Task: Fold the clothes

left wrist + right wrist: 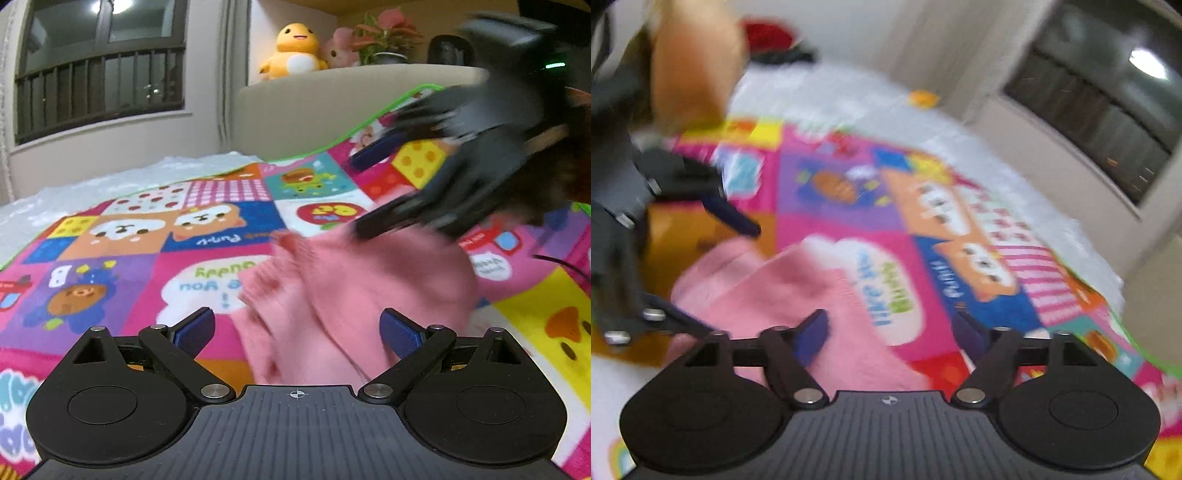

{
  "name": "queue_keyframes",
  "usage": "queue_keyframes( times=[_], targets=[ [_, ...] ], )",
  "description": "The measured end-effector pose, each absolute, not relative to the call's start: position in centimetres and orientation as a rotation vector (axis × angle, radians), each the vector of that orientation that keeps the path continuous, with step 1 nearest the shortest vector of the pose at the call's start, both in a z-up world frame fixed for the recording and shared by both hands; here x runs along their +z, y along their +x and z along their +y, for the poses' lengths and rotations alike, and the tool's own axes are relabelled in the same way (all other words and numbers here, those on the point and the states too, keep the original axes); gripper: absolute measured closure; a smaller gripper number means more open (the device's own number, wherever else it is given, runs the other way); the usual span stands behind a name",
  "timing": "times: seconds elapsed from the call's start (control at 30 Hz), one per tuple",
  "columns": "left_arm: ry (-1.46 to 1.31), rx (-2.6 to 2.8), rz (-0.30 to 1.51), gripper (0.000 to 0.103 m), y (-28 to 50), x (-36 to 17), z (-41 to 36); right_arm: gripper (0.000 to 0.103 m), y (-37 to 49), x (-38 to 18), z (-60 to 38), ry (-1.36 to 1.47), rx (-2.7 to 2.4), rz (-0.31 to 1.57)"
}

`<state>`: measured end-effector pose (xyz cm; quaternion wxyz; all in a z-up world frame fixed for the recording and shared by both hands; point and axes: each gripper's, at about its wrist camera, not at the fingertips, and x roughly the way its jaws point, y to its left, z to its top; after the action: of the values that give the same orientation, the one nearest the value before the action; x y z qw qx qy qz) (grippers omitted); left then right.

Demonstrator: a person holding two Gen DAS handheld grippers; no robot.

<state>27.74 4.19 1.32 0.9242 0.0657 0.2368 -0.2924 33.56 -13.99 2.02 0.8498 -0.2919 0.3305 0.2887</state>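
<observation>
Both grippers' jaws are released: the left gripper [297,330] hovers just near of the pink garment [354,291]; the right gripper [890,332] straddles its edge.

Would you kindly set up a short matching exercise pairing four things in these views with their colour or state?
Things:
1. garment
2. duck toy
3. left tool
4. play mat

Colour or state:
A. yellow, up on a ledge
B. open, holding nothing
C. pink, lying crumpled
D. many-coloured cartoon patches

Pairs: 1-C, 2-A, 3-B, 4-D
</observation>
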Motion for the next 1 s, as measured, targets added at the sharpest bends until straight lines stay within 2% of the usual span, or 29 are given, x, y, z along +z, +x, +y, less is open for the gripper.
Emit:
queue_keyframes(
  times=[0.2, 0.37, 0.5, 0.73, 0.83, 1.0],
  targets=[
    [0.117, -0.561, 0.526, 0.003, 30.8, 0.6, 4.1, 0.009, 34.6, 0.7, -17.2, -0.438, 0.47, 0.701],
    [-0.015, -0.523, 0.625, 0.002, 34.3, -1.2, 4.9, 0.001, 35.6, -0.4, -19.9, -0.291, 0.354, 0.7],
    [-0.146, -0.511, 0.692, 0.0, 36.4, -2.2, 6.9, 0.001, 35.6, -0.8, -21.7, -0.189, 0.286, 0.695],
    [0.04, -0.261, 0.583, 0.001, 36.2, 1.0, 8.6, 0.001, 32.9, 0.7, -23.1, -0.188, 0.213, 0.651],
    [-0.047, -0.412, 0.568, 0.001, 35.1, 3.3, 9.9, 0.001, 30.2, 2.5, -24.4, -0.091, 0.226, 0.627],
    [-0.002, -0.728, 0.526, 0.0, 33.6, 5.9, 6.7, 0.0, 25.7, 3.6, -26.4, 0.169, 0.328, 0.656]
  ],
)
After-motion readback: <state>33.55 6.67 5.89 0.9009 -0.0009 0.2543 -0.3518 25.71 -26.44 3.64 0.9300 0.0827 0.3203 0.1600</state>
